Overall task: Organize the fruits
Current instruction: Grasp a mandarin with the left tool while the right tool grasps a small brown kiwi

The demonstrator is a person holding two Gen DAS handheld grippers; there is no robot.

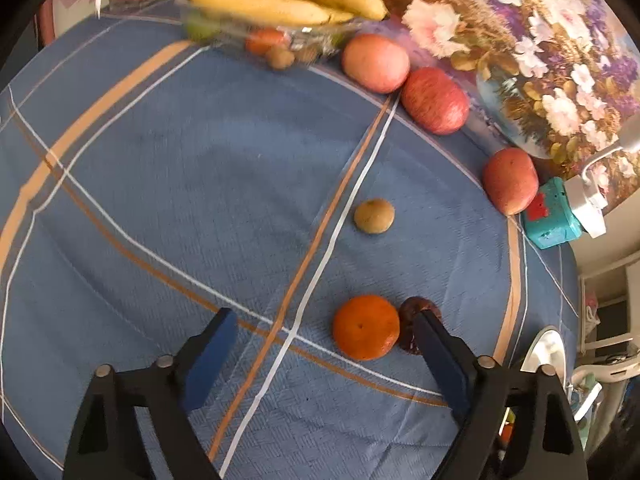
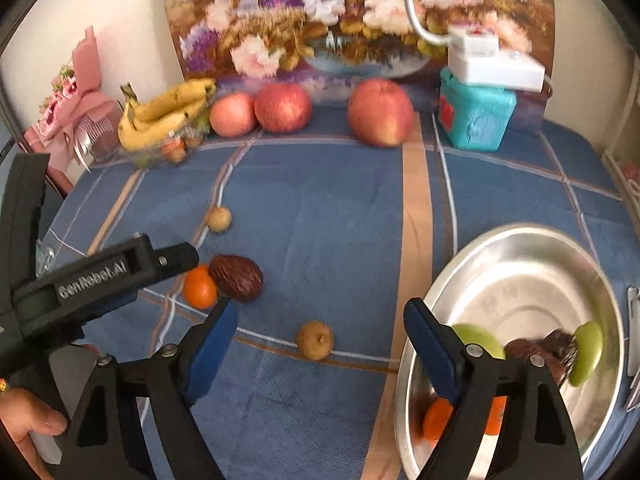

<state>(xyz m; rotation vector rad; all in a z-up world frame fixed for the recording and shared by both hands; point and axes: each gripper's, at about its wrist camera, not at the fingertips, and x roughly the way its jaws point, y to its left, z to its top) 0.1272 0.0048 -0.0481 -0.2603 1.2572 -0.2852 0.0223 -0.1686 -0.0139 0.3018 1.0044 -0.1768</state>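
My left gripper [image 1: 325, 322] is open just above the blue checked cloth. An orange [image 1: 366, 327] lies between its fingers, close to the right one and untouched by the pads. A dark brown fruit [image 1: 418, 324] sits against the orange, partly hidden behind that right finger. A small brown fruit [image 1: 374, 216] lies farther ahead. My right gripper [image 2: 320, 314] is open with another small brown fruit [image 2: 315, 340] on the cloth between its fingers. To its right a metal bowl [image 2: 520, 232] holds green fruit [image 2: 588, 352], a dark fruit [image 2: 540, 350] and oranges [image 2: 438, 420].
Three apples [image 2: 233, 114] [image 2: 283, 107] [image 2: 380, 112] line the back edge in front of a flower painting [image 2: 320, 20]. Bananas [image 2: 160, 114] rest on a glass dish [image 1: 256, 36] at the back left. A teal box [image 2: 476, 120] carries a white lamp base [image 2: 492, 64]. A pink gift bag [image 2: 76, 108] stands far left.
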